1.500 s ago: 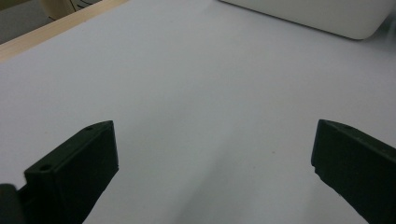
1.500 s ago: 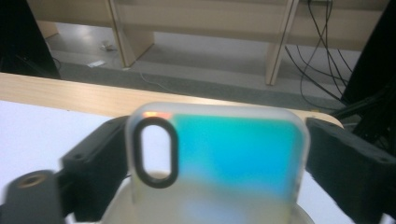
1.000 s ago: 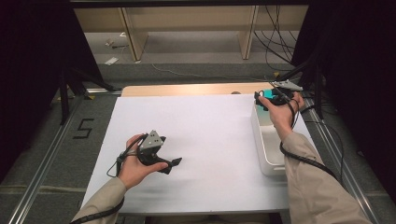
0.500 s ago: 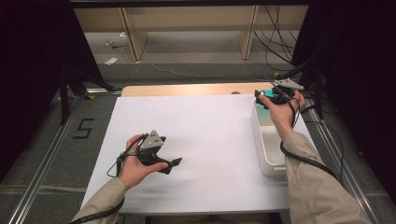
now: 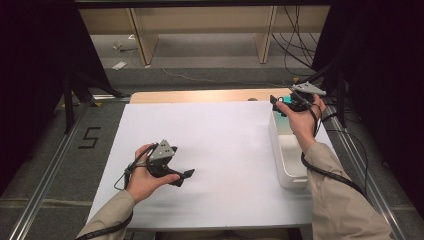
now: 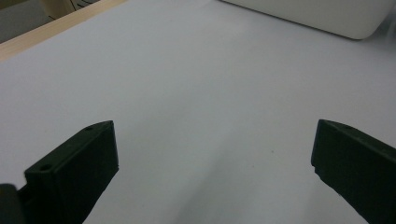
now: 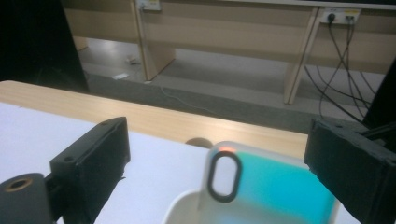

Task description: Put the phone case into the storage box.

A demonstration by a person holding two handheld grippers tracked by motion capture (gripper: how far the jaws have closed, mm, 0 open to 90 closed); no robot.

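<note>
the left gripper [image 5: 186, 175] rests low over the white sheet-covered bench [image 5: 215, 145], near the person's edge and left of centre, held in the left hand [image 5: 145, 180]. in the left gripper view its two black jaws stand wide apart, with nothing between them but bare white surface. the grey three-cornered plate sits on top of this gripper, and its black cable loops back along the sleeve.

the right gripper [image 5: 276, 102] is held by the right hand [image 5: 300, 120] above the far end of the white rectangular plastic tub [image 5: 287, 172], which stands along the right edge of the bench. in the right gripper view [image 7: 219, 154] the jaws are also spread wide and grip nothing.

the turquoise flat plastic piece with a black-rimmed oval slot [image 7: 275, 191] stands inside the far end of the tub, leaning against its wall. in the right gripper view it lies between the two jaws but lower and beyond them; contact with either jaw is not visible. in the high view the turquoise piece [image 5: 286, 131] shows just below the right hand, inside the tub.

the two grippers are well apart, on opposite sides of the bench. a bare light wooden strip [image 5: 200, 96] runs along the far edge of the bench, beyond the white sheet.
</note>
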